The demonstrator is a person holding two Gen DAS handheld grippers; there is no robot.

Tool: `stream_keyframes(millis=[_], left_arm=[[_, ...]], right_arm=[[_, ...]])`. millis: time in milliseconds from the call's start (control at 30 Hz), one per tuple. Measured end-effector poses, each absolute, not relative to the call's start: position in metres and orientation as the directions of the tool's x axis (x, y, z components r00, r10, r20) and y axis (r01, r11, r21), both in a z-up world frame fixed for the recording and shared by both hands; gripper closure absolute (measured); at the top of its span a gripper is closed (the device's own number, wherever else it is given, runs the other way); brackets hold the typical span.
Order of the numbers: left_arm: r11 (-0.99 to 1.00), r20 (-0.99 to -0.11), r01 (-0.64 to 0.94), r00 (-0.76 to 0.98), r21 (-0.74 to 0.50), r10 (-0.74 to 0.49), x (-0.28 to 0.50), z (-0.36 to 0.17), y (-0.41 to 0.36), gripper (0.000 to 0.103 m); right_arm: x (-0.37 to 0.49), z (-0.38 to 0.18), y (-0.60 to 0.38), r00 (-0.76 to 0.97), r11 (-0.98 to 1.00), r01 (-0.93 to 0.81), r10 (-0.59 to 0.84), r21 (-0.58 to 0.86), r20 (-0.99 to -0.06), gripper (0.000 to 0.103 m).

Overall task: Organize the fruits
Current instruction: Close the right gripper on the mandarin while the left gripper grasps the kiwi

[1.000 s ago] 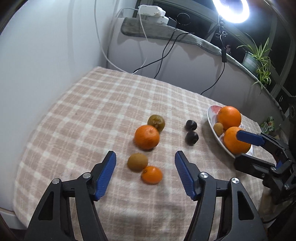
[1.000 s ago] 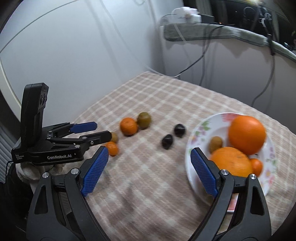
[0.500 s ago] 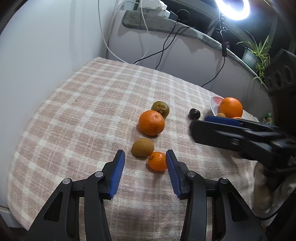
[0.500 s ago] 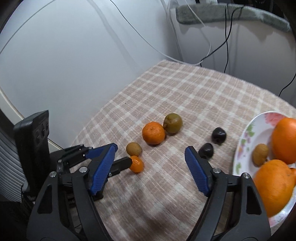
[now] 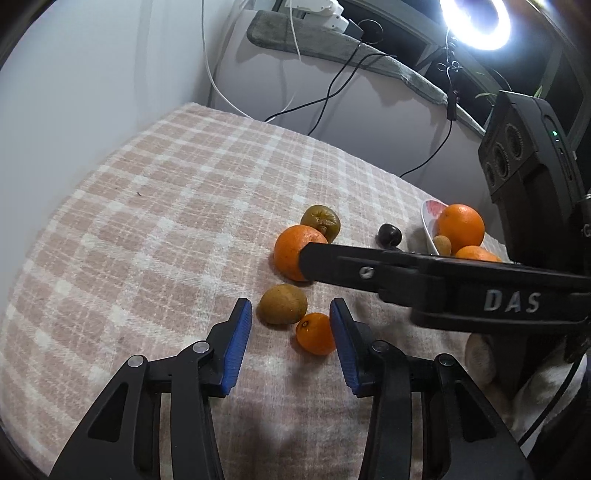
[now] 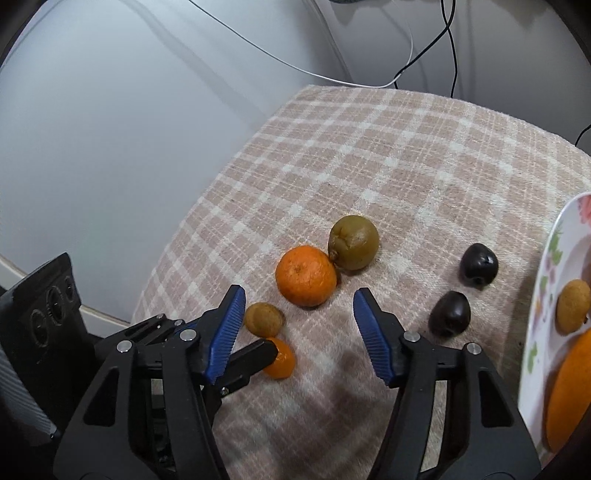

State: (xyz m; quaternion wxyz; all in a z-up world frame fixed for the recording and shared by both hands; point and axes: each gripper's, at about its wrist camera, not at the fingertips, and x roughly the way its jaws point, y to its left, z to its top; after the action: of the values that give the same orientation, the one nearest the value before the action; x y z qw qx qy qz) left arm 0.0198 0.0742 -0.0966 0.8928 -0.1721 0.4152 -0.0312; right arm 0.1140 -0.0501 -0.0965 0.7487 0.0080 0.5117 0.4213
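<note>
Fruit lies scattered on a table (image 6: pixel 424 155) covered with a pink-and-white checked cloth. The left tool (image 5: pixel 291 336) points down at the near cluster, its blue pads partly apart with the small mandarin (image 5: pixel 314 333) between them; that mandarin lies just beside the right-hand pad, and whether the pad touches it I cannot tell, while the other pad stands clear. A brown kiwi (image 5: pixel 282 304) lies touching or nearly touching the mandarin, a little farther out and to the left. The right tool (image 6: pixel 299 325) reaches in from the right, its jaws about half open and closing, with nothing gripped; the large orange (image 6: pixel 306 276) lies just ahead of the gap between its blue pads and no pad presses on it. A greenish-brown citrus (image 6: pixel 353 242) touches that orange on its far side. Two dark plums (image 6: pixel 478 264) (image 6: pixel 450 314) lie to the right, near each other, between the orange and a flowered plate (image 6: pixel 550 254). On the plate sit a small brown fruit (image 6: pixel 572 309) and a big orange (image 6: pixel 567 391), both partly cut off by the edge of the right wrist view. From the left wrist view a second big orange (image 5: pixel 460 228) shows on the plate, and a ring light (image 5: pixel 476 22) glows above the far ledge.
</note>
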Motion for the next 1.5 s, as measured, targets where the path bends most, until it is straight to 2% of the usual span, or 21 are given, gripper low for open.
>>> stream_keyframes(millis=[233,300,433,633,1500], left_arm=[[0.929,-0.732,-0.087,0.644,-0.36,-0.223,0.025,-0.099,0.077,0.061],[0.925,-0.731,-0.089,0.643,-0.369,-0.229,0.026,-0.1,0.078,0.065],[0.922,-0.731,-0.093,0.641,-0.377,-0.234,0.029,-0.101,0.079,0.068],[0.923,-0.727,-0.095,0.647,-0.374,-0.228,0.029,-0.101,0.08,0.076],[0.93,-0.691,-0.061,0.688,-0.361,-0.223,0.021,-0.077,0.067,0.078]], right_arm=[[0.125,-0.108,-0.035,0.126,0.672,-0.605,0.61,0.427,-0.782,0.039],[0.128,-0.111,-0.03,0.123,0.677,-0.602,0.602,0.423,-0.789,0.039],[0.131,-0.114,-0.024,0.129,0.682,-0.606,0.592,0.409,-0.796,0.042],[0.133,-0.116,-0.02,0.112,0.673,-0.617,0.588,0.408,-0.801,0.061],[0.124,-0.072,-0.088,0.187,0.663,-0.591,0.666,0.459,-0.722,0.062]])
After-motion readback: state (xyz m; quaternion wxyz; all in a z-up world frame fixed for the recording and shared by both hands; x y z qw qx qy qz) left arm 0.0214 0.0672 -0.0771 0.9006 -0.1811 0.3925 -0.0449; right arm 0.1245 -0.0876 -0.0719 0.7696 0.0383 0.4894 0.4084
